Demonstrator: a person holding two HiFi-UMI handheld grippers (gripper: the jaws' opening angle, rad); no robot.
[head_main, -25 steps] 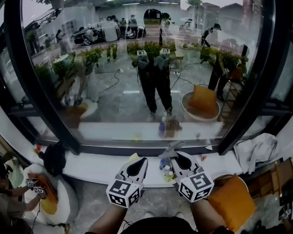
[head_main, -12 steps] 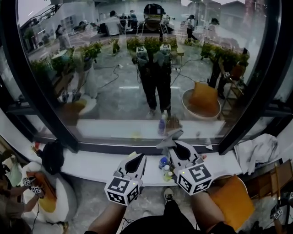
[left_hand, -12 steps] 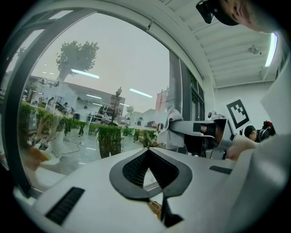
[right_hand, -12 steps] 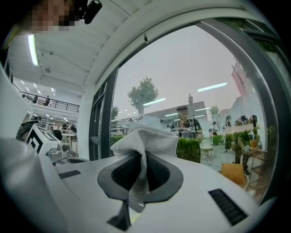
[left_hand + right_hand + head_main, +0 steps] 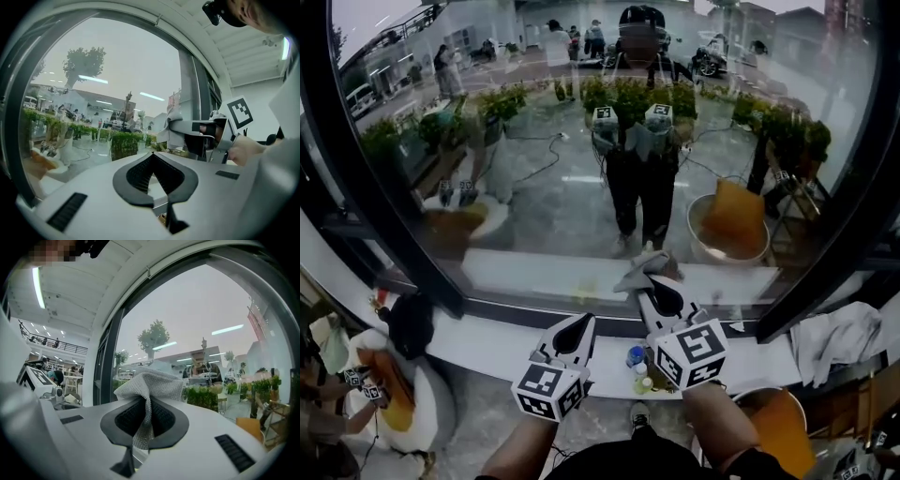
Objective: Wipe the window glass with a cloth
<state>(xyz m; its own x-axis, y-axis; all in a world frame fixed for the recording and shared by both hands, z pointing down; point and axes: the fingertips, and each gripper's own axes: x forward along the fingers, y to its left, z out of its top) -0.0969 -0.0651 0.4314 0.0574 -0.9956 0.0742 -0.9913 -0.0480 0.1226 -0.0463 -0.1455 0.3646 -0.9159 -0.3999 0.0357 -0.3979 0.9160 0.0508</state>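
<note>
While the left gripper (image 5: 578, 330) hangs low over the long white window sill (image 5: 478, 339), its jaws pressed together with nothing between them, the right gripper (image 5: 649, 289) has climbed in 1 second from the sill's near edge to just above its far edge. Its jaws are clamped on the crumpled grey mesh cloth (image 5: 643, 266). The cloth sits just above the sill against the lowest strip of the large window glass (image 5: 534, 178), though contact is unclear. Wiping looks about to begin.
</note>
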